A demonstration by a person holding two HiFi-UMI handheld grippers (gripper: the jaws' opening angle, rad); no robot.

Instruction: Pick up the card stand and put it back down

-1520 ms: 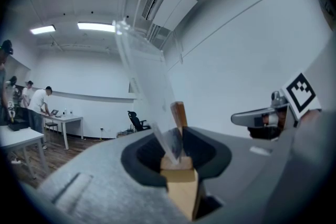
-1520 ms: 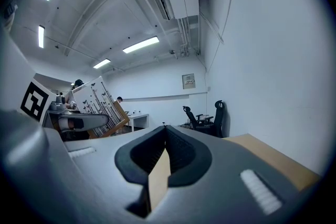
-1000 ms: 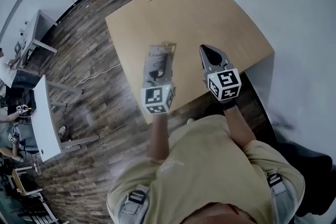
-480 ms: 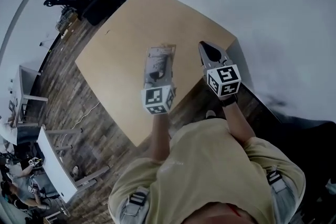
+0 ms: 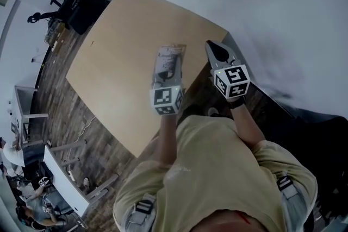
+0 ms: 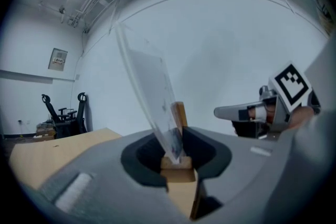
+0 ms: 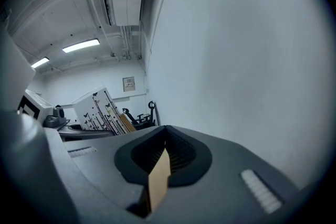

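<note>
left tongs (image 6: 176,160) clamped on card stand (image 6: 152,97) wooden base, clear panel leaning to 11 o'clock; we see it lifted above table (image 5: 125,41); right tongs (image 7: 164,157) at 3 o'clock, closed, empty; we judge pick-up done, set-down left.

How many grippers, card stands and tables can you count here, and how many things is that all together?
Grippers: 2, the left gripper and the right gripper
Card stand: 1, held in the left gripper
Table: 1
Total: 4
</note>
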